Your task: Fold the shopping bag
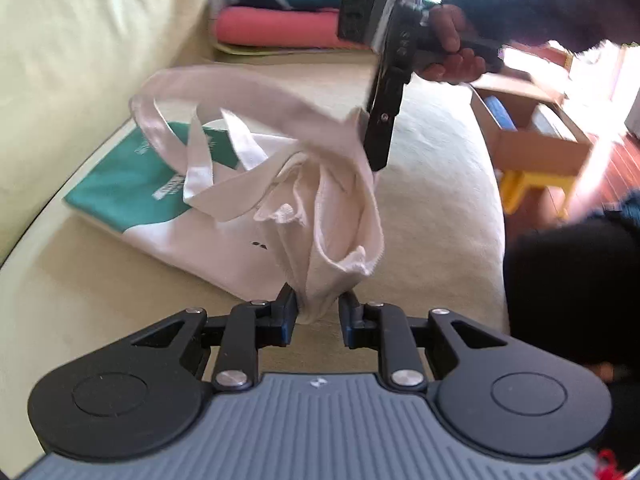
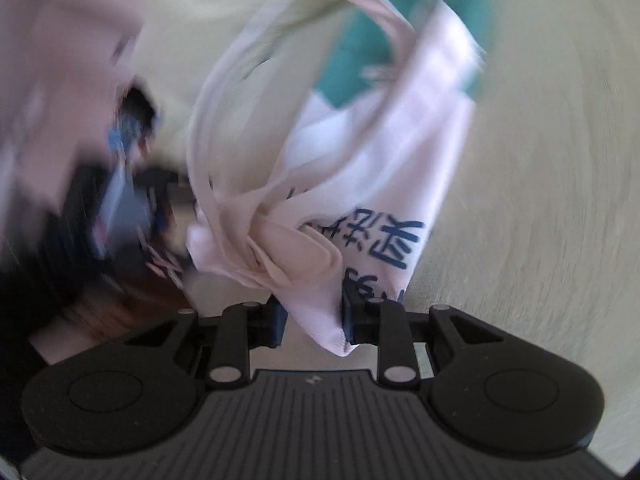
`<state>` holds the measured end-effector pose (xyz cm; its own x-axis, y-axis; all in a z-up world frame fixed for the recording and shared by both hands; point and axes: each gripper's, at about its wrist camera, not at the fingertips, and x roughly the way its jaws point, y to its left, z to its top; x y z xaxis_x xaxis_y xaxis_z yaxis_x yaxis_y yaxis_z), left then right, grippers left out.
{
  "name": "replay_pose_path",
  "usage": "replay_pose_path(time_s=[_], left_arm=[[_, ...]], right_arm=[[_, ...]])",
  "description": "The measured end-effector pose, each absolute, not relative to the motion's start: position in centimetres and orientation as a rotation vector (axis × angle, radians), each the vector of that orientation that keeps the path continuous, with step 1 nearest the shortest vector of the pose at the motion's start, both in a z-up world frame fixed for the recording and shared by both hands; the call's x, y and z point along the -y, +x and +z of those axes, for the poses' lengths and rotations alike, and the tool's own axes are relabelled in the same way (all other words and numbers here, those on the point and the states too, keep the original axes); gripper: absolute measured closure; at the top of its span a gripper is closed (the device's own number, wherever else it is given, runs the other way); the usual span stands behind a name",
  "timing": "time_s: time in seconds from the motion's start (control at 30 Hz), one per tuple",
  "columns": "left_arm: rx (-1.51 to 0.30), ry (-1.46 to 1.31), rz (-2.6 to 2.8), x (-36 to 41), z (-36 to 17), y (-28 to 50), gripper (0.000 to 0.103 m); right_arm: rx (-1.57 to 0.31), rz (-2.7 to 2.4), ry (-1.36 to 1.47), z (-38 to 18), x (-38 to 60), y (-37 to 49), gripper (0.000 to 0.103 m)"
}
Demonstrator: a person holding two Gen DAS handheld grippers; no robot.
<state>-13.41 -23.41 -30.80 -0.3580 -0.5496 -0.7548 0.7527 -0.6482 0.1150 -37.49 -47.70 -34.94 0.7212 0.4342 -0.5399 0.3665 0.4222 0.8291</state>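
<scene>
A white cloth shopping bag (image 1: 224, 240) with a green panel lies partly on a cream sofa seat (image 1: 432, 184), its long handles (image 1: 200, 168) looped loose above it. My left gripper (image 1: 318, 314) is shut on a bunched fold of the bag's near end. My right gripper (image 1: 376, 164), held by a hand (image 1: 452, 48), points down and lifts the bag's upper edge. In the blurred right wrist view the bag (image 2: 360, 184), printed with dark blue characters, hangs crumpled, and a corner of it is pinched in the right gripper (image 2: 312, 322).
The sofa's back cushion (image 1: 80, 60) rises on the left. Folded red and teal cloths (image 1: 280, 20) are stacked at the back. Off the seat's right edge stand a cardboard box (image 1: 532, 140) and a yellow stool (image 1: 532, 188). A dark sleeve (image 1: 560, 8) reaches in from upper right.
</scene>
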Motion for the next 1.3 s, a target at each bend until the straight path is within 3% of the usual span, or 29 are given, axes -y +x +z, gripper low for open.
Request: replay_pose_path(time_s=[0.13,0.3,0.47,0.63,0.73,0.87,1.0,1.03,1.07,1.1,1.2,1.23,1.27,1.3], left_arm=[[-0.114,1.086,-2.119,21.0,-26.3,-13.1,0.074],[-0.007,0.84,-2.194,23.2,-21.6,-12.5,0.072],[-0.196,0.767,-2.27,31.1,-25.5,-13.4,0.073],[-0.384,0.771,-2.313,34.0,-28.5,-13.8,0.074],[-0.446,0.845,-2.298,34.5,-30.6,-14.1,0.079],[-0.542,0.794,-2.261,33.8,-31.2,-13.0,0.08],[-0.55,0.797,-2.256,32.8,-31.1,-12.5,0.08],[-0.543,0.803,-2.256,32.6,-31.2,-12.6,0.08],[-0.533,0.812,-2.254,32.5,-31.2,-12.8,0.08],[-0.526,0.819,-2.255,32.3,-31.0,-13.0,0.08],[-0.49,0.838,-2.267,32.4,-30.5,-13.5,0.08],[-0.48,0.845,-2.268,32.5,-30.4,-13.6,0.08],[-0.471,0.853,-2.268,32.6,-30.2,-13.8,0.079],[-0.47,0.858,-2.265,32.6,-30.1,-13.8,0.079]], right_arm=[[-0.868,0.039,1.074,-33.8,47.2,-36.8,0.083],[-0.838,-0.006,0.877,-32.6,44.8,-37.3,0.083],[-0.808,-0.079,0.57,-30.7,40.5,-38.4,0.082],[-0.825,-0.097,0.248,-29.9,37.2,-37.8,0.079],[-0.836,-0.114,-0.039,-30.5,34.2,-37.2,0.049],[-0.703,-0.147,-0.246,-31.2,31.5,-37.7,0.056],[-0.661,-0.114,-0.467,-31.8,29.0,-37.8,0.051],[-0.658,-0.102,-0.484,-31.9,29.0,-38.2,0.043],[-0.671,-0.074,-0.461,-31.8,29.2,-38.1,0.027],[-0.691,-0.036,-0.403,-31.3,29.6,-37.7,0.025],[-0.677,0.003,-0.213,-30.1,31.6,-36.6,0.025],[-0.698,0.005,-0.156,-30.0,32.8,-35.9,0.03],[-0.738,-0.006,-0.117,-30.2,33.7,-35.3,0.056],[-0.749,0.009,-0.113,-30.2,33.8,-35.4,0.058]])
